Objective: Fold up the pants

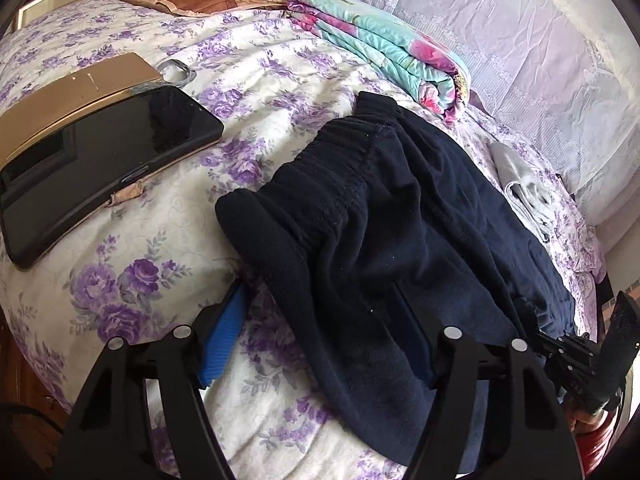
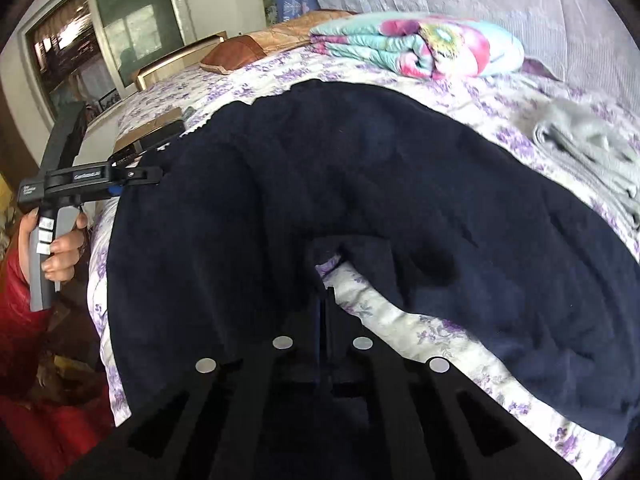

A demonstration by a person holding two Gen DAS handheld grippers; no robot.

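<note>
Pinching navy pants [image 2: 360, 184], right tool [image 2: 325, 300] closed

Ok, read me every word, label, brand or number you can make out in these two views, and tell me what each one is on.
"GenRobot.AI": white lettering on the black left hand-held gripper; slightly blurred, so a likely reading.
Small white label at that gripper's rear: too small to read.
White stickers on its grey handle: unreadable.
Raised marks on the black right hand-held gripper: too blurred to read.
</note>
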